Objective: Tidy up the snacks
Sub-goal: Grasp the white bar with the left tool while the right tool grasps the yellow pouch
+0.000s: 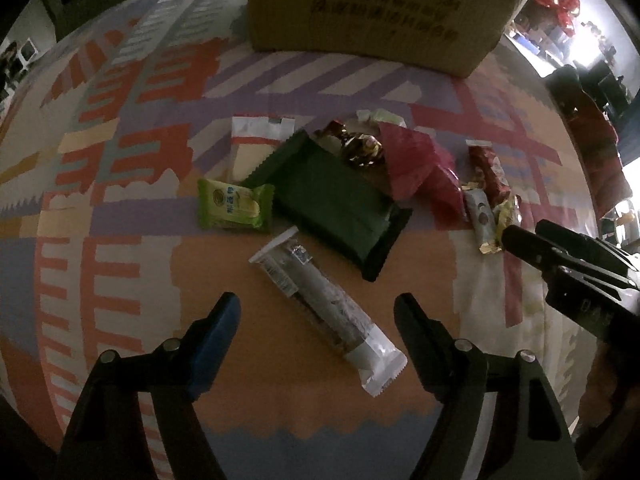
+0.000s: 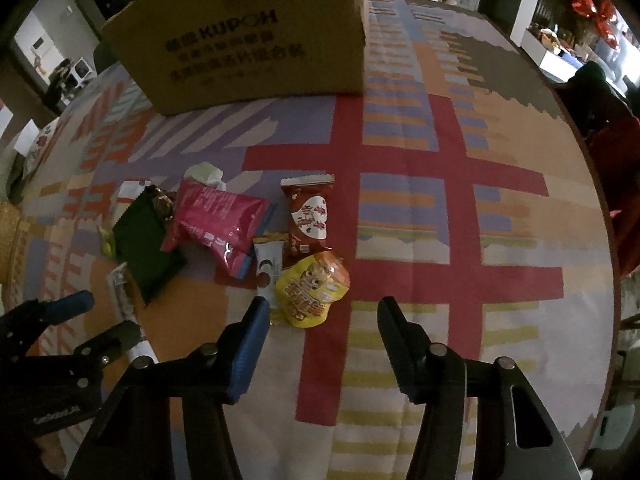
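Note:
A pile of snacks lies on a patterned tablecloth (image 2: 420,160). A long clear-wrapped bar (image 1: 324,304) lies slantwise, its near half between the fingers of my left gripper (image 1: 316,300), which is open with both pads clear of it. Beyond it are a dark green packet (image 1: 336,200), a light green packet (image 1: 236,208), a pink bag (image 1: 420,164) and a gold-wrapped candy (image 1: 362,148). My right gripper (image 2: 323,304) is open over a yellow packet (image 2: 314,288) that lies by its left finger; the right pad stands apart. A brown-red packet (image 2: 310,216) lies just behind it.
A large cardboard box (image 2: 248,40) stands at the back of the table. A small white bar (image 2: 267,268) lies beside the yellow packet. A white and orange packet (image 1: 256,140) sits behind the pile. The table's edge (image 2: 600,200) curves at the right, with red fabric beyond it.

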`<state>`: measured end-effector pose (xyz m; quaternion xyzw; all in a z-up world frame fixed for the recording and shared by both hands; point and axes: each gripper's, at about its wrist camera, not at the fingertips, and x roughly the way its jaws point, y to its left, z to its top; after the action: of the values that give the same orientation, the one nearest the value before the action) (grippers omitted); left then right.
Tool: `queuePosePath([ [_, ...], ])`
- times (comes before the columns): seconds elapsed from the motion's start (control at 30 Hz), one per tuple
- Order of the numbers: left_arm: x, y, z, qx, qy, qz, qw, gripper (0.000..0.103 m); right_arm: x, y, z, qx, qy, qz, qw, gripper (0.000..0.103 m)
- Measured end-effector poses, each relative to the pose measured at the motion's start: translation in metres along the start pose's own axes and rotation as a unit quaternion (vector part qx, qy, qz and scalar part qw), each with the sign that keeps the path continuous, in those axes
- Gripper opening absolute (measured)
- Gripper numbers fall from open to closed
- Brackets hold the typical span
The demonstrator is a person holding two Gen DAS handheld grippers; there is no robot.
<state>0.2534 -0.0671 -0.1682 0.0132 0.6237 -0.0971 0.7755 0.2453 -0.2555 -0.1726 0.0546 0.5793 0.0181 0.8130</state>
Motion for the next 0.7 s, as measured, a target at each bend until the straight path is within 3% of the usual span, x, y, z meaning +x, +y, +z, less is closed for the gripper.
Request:
queuePosePath([
  [0.33,0.010,0.004,0.002,-0.010,0.017,-0.016,0.9997,0.058,0.013,0.002,0.007,0.000,0.008,0.013,1.000,0.049],
  [0.57,0.011,0.002,0.004,0.000,0.017,-0.005,0.9998,0.046,0.019,-0.001,0.010,0.008,0.008,0.018,1.000,0.043],
  [0.7,0.012,0.001,0.005,0.000,0.015,-0.008,0.9998,0.034,0.019,0.002,0.009,0.005,0.006,0.015,1.000,0.043],
])
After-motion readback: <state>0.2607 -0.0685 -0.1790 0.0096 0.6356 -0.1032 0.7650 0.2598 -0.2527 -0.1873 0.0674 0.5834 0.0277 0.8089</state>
